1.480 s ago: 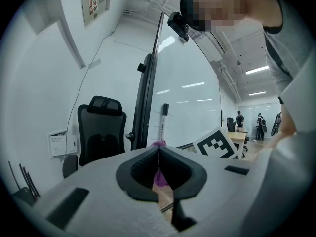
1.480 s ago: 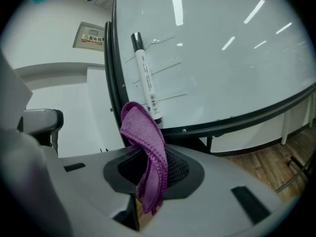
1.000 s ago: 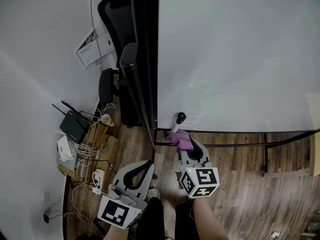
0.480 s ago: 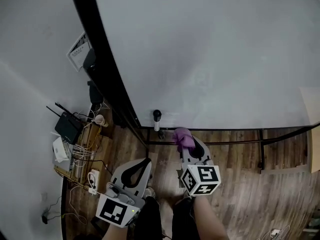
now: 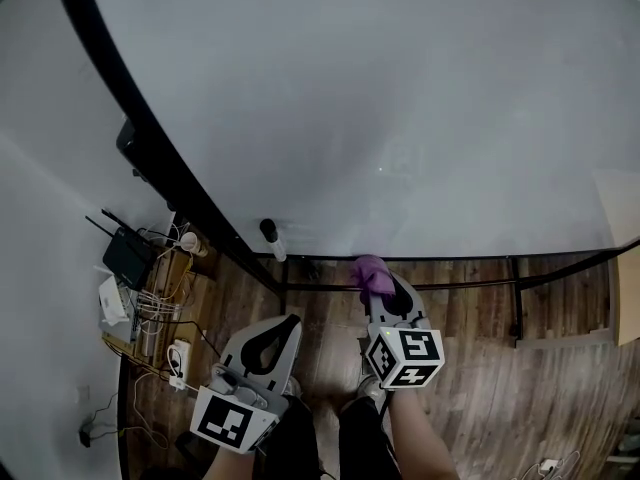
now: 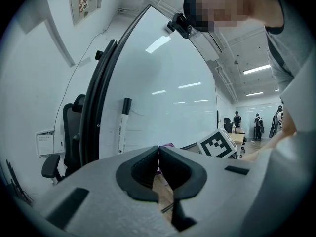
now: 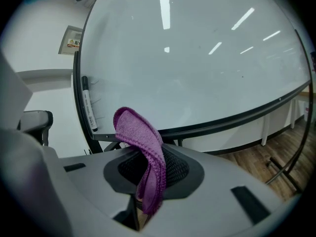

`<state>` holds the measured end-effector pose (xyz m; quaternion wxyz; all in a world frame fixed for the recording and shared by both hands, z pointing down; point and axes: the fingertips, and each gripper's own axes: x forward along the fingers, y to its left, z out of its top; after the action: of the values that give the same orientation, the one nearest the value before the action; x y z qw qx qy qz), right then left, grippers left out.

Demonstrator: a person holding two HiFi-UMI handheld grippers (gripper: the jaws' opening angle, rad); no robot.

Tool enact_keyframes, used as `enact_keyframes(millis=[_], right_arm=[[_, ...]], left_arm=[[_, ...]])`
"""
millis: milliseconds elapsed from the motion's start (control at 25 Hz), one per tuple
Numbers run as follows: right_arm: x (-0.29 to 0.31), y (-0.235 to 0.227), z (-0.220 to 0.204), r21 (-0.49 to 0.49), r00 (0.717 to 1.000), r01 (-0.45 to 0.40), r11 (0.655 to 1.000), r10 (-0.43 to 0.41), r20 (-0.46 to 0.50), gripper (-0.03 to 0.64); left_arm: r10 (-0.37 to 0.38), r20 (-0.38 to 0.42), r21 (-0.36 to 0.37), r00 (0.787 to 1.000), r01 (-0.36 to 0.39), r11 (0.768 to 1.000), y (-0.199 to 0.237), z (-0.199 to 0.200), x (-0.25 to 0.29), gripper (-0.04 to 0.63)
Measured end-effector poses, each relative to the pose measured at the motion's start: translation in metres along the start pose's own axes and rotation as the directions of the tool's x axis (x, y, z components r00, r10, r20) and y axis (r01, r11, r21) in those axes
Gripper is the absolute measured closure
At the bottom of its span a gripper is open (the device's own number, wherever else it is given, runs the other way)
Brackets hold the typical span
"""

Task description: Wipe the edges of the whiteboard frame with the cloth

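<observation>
A large whiteboard (image 5: 400, 108) with a thin black frame (image 5: 440, 258) stands in front of me. My right gripper (image 5: 378, 283) is shut on a purple cloth (image 5: 368, 274), whose folded end (image 7: 139, 132) sticks out of the jaws just short of the board's bottom edge (image 7: 232, 120). My left gripper (image 5: 287, 326) hangs lower and to the left, shut with nothing in it; its jaws (image 6: 158, 149) meet tip to tip. A marker (image 5: 271, 238) clings upright to the board near its lower left corner, also visible in the right gripper view as a marker (image 7: 88, 107).
The board's left frame edge (image 5: 150, 138) runs diagonally up. Left of it stand a router (image 5: 125, 258), a white box and tangled cables (image 5: 160, 308) on a wooden floor (image 5: 500, 368). An office chair (image 6: 66, 137) sits behind the board. People stand far off at right (image 6: 256, 125).
The view has swung left along the board: the left frame edge and marker slid leftward in the picture. Both grippers kept their places, the right one still holding the cloth near the bottom edge.
</observation>
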<state>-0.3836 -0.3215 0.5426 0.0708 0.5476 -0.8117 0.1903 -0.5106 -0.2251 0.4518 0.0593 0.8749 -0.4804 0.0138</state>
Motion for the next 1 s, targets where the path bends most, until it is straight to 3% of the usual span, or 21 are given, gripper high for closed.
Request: enact_keyframes(millis=[1000], right_arm=[[-0.034,-0.111,0.014,-0.026,0.999,-0.022,0.999,0.021,-0.024,0.541]], left_arm=[[0.033,0.023,0.011,0.999,-0.033,0.999,-0.083,0.004,0.074,0.578]])
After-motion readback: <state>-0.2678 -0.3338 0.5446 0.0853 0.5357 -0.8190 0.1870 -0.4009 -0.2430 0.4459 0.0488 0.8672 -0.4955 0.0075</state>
